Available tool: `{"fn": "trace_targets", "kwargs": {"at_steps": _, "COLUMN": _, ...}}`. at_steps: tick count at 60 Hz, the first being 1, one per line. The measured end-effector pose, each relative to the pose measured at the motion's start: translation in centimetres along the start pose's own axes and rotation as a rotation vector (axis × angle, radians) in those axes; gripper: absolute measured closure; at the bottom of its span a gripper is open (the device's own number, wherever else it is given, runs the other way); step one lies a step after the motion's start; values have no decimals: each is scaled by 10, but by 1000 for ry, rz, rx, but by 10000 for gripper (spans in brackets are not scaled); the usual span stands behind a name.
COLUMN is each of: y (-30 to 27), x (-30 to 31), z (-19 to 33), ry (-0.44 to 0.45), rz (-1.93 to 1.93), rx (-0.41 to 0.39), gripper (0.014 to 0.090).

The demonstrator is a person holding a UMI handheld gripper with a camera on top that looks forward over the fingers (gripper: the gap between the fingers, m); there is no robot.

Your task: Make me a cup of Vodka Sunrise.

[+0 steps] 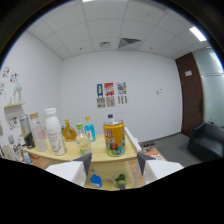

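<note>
— What is standing beyond the claw (pixel 114 170), from the left?

— On the counter (pixel 100 156), far left of the fingers, a white bottle (pixel 54 131) is standing. Next an amber bottle (pixel 69 131), then a blue-capped bottle (pixel 89 130).

— And the yellow bottle (pixel 114 136)?

— It is standing just ahead, between the lines of both fingers, not touched.

— The claw?

— It is gaping wide, holding nothing.

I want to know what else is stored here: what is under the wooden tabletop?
Under the wooden tabletop a lower shelf shows a blue object and a green object between the open gripper fingers; these hide the rest.
</note>
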Motion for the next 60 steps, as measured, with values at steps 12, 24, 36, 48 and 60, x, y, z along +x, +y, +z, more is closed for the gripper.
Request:
{"fn": "trace_targets", "kwargs": {"at_steps": 12, "y": -20, "x": 1, "z": 56, "ry": -46, "rz": -33, "rx": 8, "gripper": 201}}
{"fn": "trace_targets", "kwargs": {"at_steps": 24, "y": -18, "x": -2, "z": 95, "ry": -73, "rz": -43, "rx": -17, "gripper": 341}}
{"fn": "trace_targets", "kwargs": {"at_steps": 36, "y": -20, "x": -2, "z": 104, "ry": -58, "rz": -59, "rx": -5, "gripper": 512}}
{"fn": "trace_targets", "kwargs": {"at_steps": 48, "y": -21, "x": -7, "z": 96, "ry": -54, "rz": -98, "rx": -9, "gripper": 534}}
{"fn": "trace_targets", "kwargs": {"at_steps": 60, "y": -36, "x": -10, "z": 64, "ry": -38, "rz": -101, "rx": 19, "gripper": 535}}
